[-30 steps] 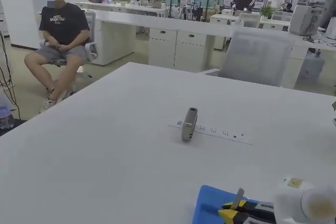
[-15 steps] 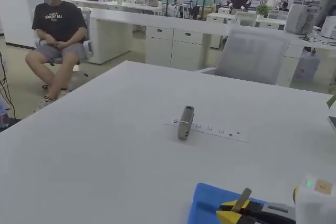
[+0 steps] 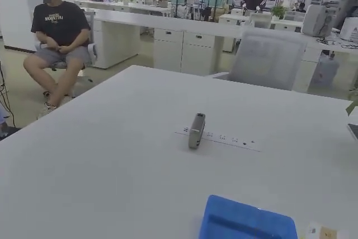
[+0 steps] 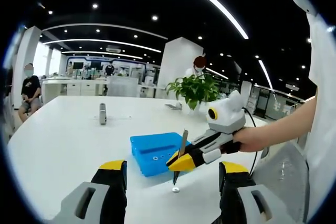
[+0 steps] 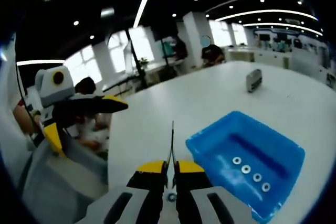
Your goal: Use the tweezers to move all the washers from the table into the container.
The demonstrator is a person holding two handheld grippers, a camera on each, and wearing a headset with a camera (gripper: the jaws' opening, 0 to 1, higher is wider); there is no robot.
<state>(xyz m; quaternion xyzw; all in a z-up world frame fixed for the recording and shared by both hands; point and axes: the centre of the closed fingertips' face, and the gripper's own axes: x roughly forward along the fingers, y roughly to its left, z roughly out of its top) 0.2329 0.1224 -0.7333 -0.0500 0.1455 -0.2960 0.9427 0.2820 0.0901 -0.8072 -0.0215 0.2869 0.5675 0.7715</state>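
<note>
The blue container [image 3: 246, 223] sits at the near edge of the white table [image 3: 112, 155]. In the right gripper view, several washers [image 5: 251, 171] lie inside the container [image 5: 247, 153]. My right gripper [image 5: 170, 169] is shut on the thin tweezers [image 5: 172, 142]. One washer [image 5: 171, 196] lies on the table just under its jaws. In the left gripper view, the right gripper [image 4: 189, 160] points the tweezers [image 4: 180, 153] down at that washer [image 4: 175, 189], beside the container [image 4: 157, 150]. My left gripper [image 4: 173, 174] is open with nothing between its jaws, and it shows as the left gripper [image 5: 79, 111] in the right gripper view.
A grey device [image 3: 196, 130] stands mid-table beside a flush socket strip [image 3: 229, 139]. A white office chair [image 3: 268, 57] is pushed in at the far side. A person [image 3: 56, 32] sits on a chair at the left, off the table. A potted plant [image 4: 197, 88] stands on the table.
The right gripper with the tweezers has slid down off the lower edge of the head view. The camera has shifted slightly; the container and the grey device stay in place.
</note>
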